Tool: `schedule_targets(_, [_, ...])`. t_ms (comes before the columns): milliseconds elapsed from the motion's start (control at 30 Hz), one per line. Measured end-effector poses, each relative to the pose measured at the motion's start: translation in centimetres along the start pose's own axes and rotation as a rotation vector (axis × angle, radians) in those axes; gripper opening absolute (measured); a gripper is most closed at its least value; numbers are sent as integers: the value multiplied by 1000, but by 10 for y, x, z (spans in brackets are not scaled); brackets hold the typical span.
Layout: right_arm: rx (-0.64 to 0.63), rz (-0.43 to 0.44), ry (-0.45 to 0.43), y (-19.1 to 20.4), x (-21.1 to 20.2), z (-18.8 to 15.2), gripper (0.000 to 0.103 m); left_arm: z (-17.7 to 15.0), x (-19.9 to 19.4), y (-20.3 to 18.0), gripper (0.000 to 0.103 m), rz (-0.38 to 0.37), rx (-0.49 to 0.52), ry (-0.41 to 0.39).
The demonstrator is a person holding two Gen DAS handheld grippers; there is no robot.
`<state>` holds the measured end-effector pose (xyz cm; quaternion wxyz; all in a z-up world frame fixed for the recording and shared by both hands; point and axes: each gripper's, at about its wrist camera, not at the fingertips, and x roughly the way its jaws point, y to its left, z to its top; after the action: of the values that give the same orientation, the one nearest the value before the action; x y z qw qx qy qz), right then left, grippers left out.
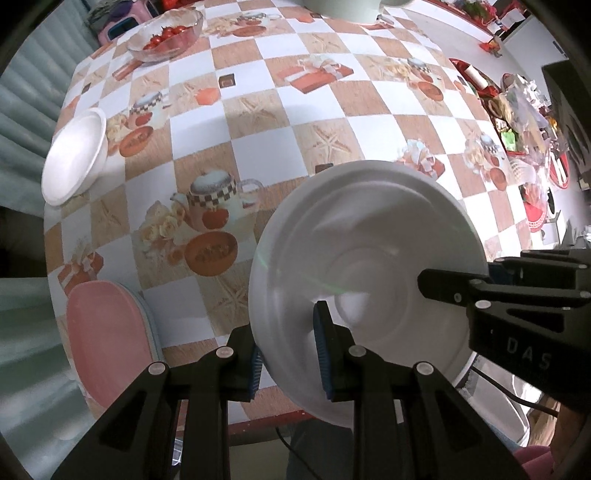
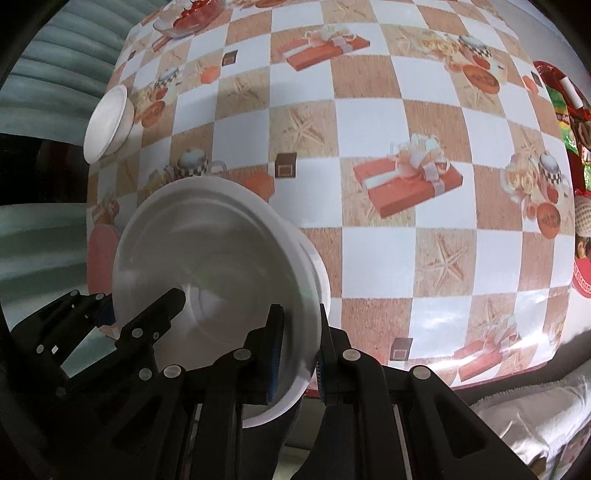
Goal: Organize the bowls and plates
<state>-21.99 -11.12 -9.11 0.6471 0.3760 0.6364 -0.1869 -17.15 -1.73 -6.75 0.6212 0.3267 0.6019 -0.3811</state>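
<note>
A white bowl [image 1: 369, 229] [image 2: 207, 258] hangs tilted above the near edge of the table, held by both grippers at once. My left gripper [image 1: 290, 343] is shut on its left rim, blue pads on either side of the wall. My right gripper [image 2: 298, 339] is shut on the opposite rim; a second rim [image 2: 317, 266] shows just behind it, perhaps a nested bowl. Each gripper appears in the other's view: right gripper [image 1: 461, 273], left gripper [image 2: 140, 302]. Another white bowl [image 1: 74, 155] [image 2: 107, 125] sits at the table's left edge.
A stack of pink plates [image 1: 107, 332] [image 2: 101, 240] lies at the near left corner of the checkered tablecloth [image 1: 258, 110]. A glass bowl of tomatoes [image 1: 166, 33] [image 2: 188, 14] stands at the far left. Packets and clutter [image 1: 517, 122] crowd the right side.
</note>
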Motion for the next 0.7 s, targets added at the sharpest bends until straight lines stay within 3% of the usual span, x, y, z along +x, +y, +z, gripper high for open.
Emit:
schedule_targets(233, [18,-4,9,-2,7,-2,17,-4,7,-3,31,3,7,7])
schedule_targets(267, [22,1,12,-3,8,-2,17,-4,7,-4,38,-5,12,9])
schedule_targets(367, [32,-19,26,-5,11,-3,18,-7,4,-5,72,14,14,-9])
schedule_targets(400, [35,-22,29,-6,11,-3,23,-8,2,-4,83,24,12,-18])
schedule_targets(433, [36,-19,30,-7,11,-3,51,-8,1,-3,83,30,8,-23])
schedule_targets(467, [40,-13,27,-8,10,-4,89,-8,0,-1,83,34,-1,-24])
schedule_targets(500, [46,-5,20,-9,8,-5,101,-8,-1,3,84,38,-13,-20])
schedule_targets(700, [80,-27,10,-15,-4,-6,103,-9,-8,31,103,37,-108,-39])
